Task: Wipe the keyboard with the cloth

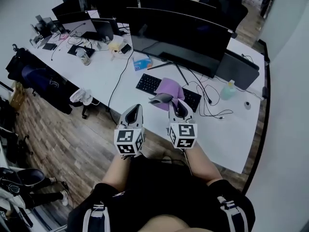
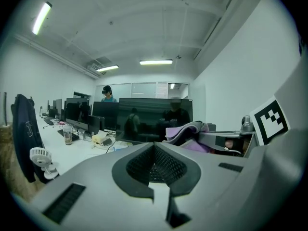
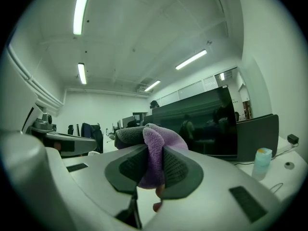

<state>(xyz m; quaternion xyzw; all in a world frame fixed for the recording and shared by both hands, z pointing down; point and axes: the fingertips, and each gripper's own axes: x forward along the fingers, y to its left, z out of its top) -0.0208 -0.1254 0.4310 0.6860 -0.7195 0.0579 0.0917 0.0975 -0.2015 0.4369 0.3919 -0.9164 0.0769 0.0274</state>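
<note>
A black keyboard (image 1: 148,83) lies on the white desk (image 1: 227,134) in front of a wide dark monitor (image 1: 181,37). My right gripper (image 1: 176,104) is held above the keyboard's middle, shut on a purple and grey cloth (image 1: 167,92) that drapes over the keys. In the right gripper view the cloth (image 3: 155,148) is pinched between the jaws of that gripper (image 3: 153,163) and bunches up above them. My left gripper (image 1: 136,111) hangs near the desk's front edge, left of the right one. Its jaws (image 2: 155,163) are closed together with nothing between them.
A teal sanitizer bottle (image 1: 228,89) and tangled cables (image 1: 212,108) sit to the right of the keyboard. A blue packet (image 1: 141,63), a cup (image 1: 83,56) and clutter lie further left. A small white fan (image 1: 80,97) and a jacket-draped chair (image 1: 36,79) stand on the wooden floor.
</note>
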